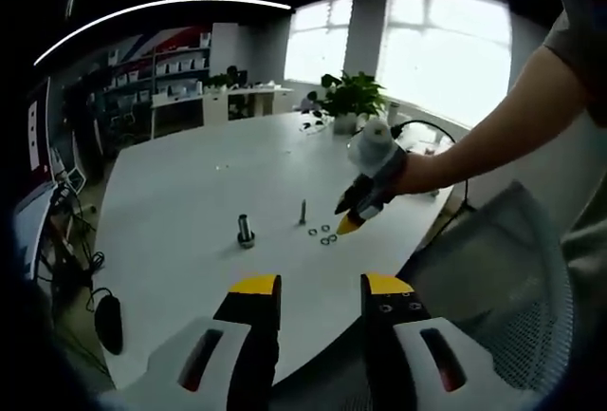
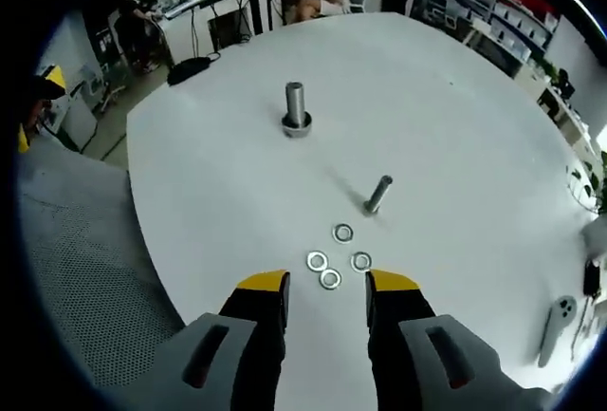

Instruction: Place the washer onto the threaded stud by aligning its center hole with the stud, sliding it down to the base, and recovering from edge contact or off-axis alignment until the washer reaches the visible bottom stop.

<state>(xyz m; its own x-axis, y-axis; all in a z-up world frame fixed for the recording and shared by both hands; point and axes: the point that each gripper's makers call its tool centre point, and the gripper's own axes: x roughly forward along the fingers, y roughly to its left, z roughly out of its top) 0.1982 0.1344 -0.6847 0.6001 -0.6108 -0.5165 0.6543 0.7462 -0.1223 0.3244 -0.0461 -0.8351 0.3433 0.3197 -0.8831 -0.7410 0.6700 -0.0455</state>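
Observation:
Several flat metal washers (image 2: 330,279) lie in a loose cluster on the white table (image 2: 455,126). My right gripper (image 2: 327,286) hovers open just above them, the nearest washer between its yellow tips. Just beyond the cluster a thin threaded stud (image 2: 377,193) stands upright, and farther off a thicker stud (image 2: 296,107) rises from a round base. In the left gripper view the right gripper (image 1: 346,224), held by a hand, points down at the washers (image 1: 322,233), right of the thin stud (image 1: 303,210) and the thick stud (image 1: 246,231). My left gripper (image 1: 321,288) is open and empty, back at the table's near edge.
A mesh chair (image 1: 512,269) stands by the table edge at the right. A black mouse (image 1: 109,321) lies at the near left edge, and a potted plant (image 1: 351,98) sits at the far side. A grey controller (image 2: 560,321) rests near the right rim.

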